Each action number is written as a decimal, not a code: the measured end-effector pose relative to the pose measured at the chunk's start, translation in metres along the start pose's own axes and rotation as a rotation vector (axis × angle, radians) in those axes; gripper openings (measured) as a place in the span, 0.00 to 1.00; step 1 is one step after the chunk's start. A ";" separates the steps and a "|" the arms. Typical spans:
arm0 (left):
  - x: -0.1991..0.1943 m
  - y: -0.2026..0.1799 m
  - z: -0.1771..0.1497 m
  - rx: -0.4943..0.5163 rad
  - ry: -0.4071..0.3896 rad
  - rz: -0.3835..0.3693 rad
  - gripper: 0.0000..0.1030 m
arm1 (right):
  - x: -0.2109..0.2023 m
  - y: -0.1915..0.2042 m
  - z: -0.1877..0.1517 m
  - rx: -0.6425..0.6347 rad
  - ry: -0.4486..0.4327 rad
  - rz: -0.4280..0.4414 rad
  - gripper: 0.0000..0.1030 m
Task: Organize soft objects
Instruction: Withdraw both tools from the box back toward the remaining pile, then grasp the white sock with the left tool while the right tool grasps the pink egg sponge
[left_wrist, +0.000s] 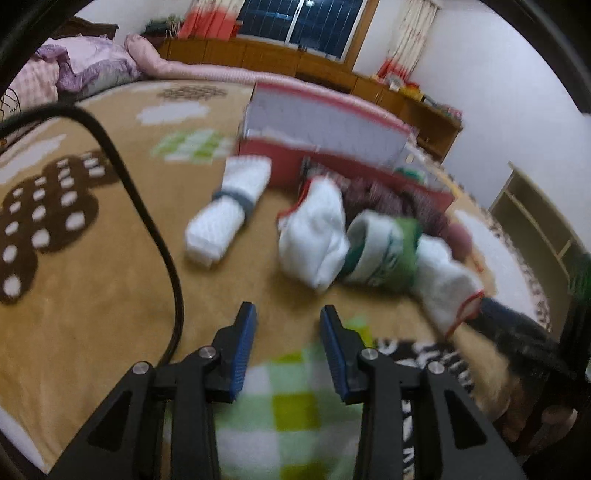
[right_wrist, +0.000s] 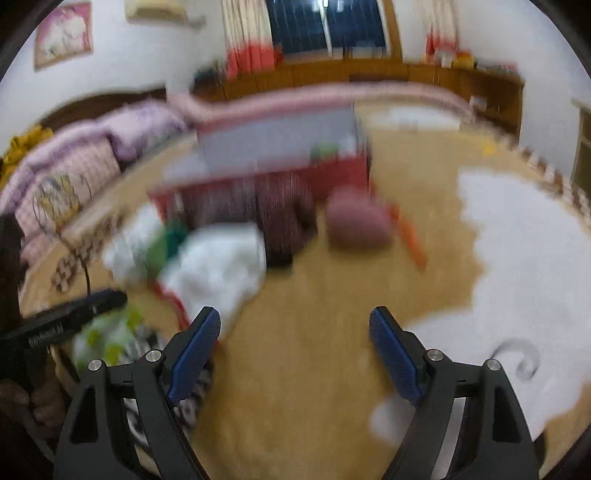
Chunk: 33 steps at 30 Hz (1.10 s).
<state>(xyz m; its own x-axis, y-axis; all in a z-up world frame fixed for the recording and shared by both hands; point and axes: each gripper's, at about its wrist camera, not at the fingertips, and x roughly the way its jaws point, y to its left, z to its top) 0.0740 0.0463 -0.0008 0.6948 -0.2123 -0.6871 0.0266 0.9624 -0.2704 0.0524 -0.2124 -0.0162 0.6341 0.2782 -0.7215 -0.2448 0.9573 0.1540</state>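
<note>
Several rolled socks lie on a tan patterned blanket in front of a red and white box (left_wrist: 321, 125). A white roll with a grey band (left_wrist: 225, 210) lies left. A white sock (left_wrist: 317, 236), a green and white sock (left_wrist: 388, 251) and a white red-edged sock (left_wrist: 447, 284) lie in a pile, with a dark maroon sock (left_wrist: 376, 199) behind. My left gripper (left_wrist: 288, 314) is open and empty, short of the pile. My right gripper (right_wrist: 295, 317) is open and empty; the white sock (right_wrist: 218, 266), the maroon sock (right_wrist: 284, 218) and a pink roll (right_wrist: 354, 221) lie ahead of it. The box (right_wrist: 273, 155) shows blurred.
A black cable (left_wrist: 147, 206) runs across the blanket at left. Pillows and a pink quilt (left_wrist: 85, 66) lie at the bed's head. A wooden cabinet (left_wrist: 288, 59) runs under the window. An orange object (right_wrist: 410, 236) lies beside the pink roll. The left gripper (right_wrist: 70, 314) shows at the right view's left edge.
</note>
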 end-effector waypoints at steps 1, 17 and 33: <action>0.004 0.001 -0.002 -0.002 0.018 0.005 0.42 | 0.001 0.007 -0.003 -0.060 -0.027 -0.040 0.84; 0.014 -0.039 -0.006 0.163 -0.048 0.092 0.47 | 0.011 0.026 -0.006 -0.136 -0.037 -0.159 0.94; 0.016 -0.002 0.020 0.022 -0.121 -0.121 0.14 | 0.013 0.022 -0.003 -0.125 -0.017 -0.135 0.95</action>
<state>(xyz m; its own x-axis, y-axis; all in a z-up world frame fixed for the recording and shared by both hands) 0.0998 0.0444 0.0021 0.7669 -0.3064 -0.5640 0.1301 0.9347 -0.3309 0.0533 -0.1876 -0.0239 0.6795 0.1503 -0.7182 -0.2453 0.9690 -0.0293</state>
